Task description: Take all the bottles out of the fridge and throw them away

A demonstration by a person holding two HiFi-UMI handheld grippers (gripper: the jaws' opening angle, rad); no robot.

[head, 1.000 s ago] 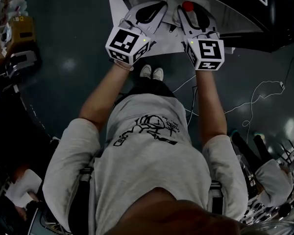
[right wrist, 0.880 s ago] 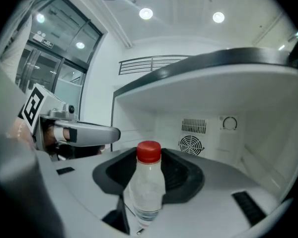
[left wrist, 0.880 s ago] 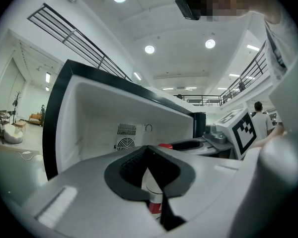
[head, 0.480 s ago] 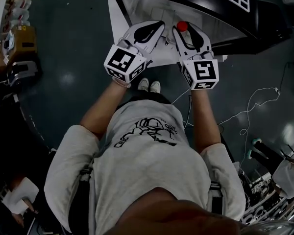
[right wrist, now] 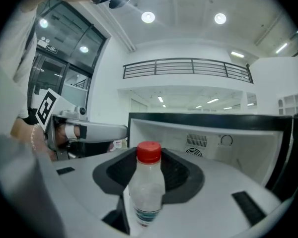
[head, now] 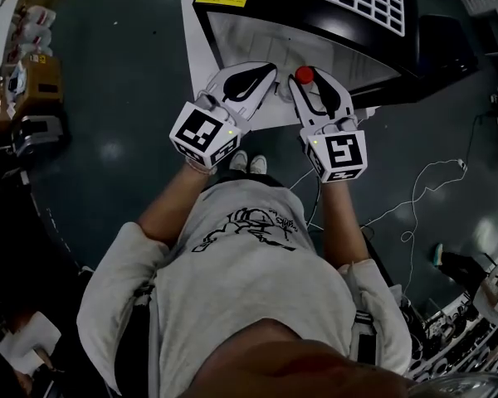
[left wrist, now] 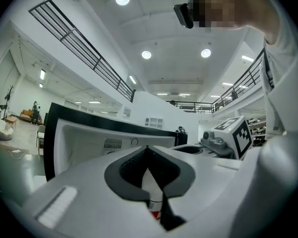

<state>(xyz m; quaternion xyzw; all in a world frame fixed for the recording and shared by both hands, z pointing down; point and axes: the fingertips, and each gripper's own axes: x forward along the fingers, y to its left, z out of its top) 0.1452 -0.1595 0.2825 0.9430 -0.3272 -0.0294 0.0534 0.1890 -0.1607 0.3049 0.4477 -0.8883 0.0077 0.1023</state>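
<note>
R hand-held gripper (head: 317,96) clamped on clear bottle (right wrist: 148,190); bottle upright, red cap (head: 305,75) on top. L hand-held gripper (head: 247,81) closed on 2nd bottle (left wrist: 152,192), white w/ red band, mostly hidden betw. jaws. Both bottles held in front of open fridge (head: 315,36).

On the fridge (right wrist: 203,117): glossy black frame, smooth white plastic inside; floor (head: 116,73) round the fridge dark & shiny. In front of the fridge, left gripper (head: 247,75) & right gripper (head: 314,80) are matt pale plastic w/ dark rubbery pads (right wrist: 184,175). Plastic of red-capped bottle (right wrist: 148,192) is clear, frosted-looking; white bottle (left wrist: 151,187) opaque.
</note>
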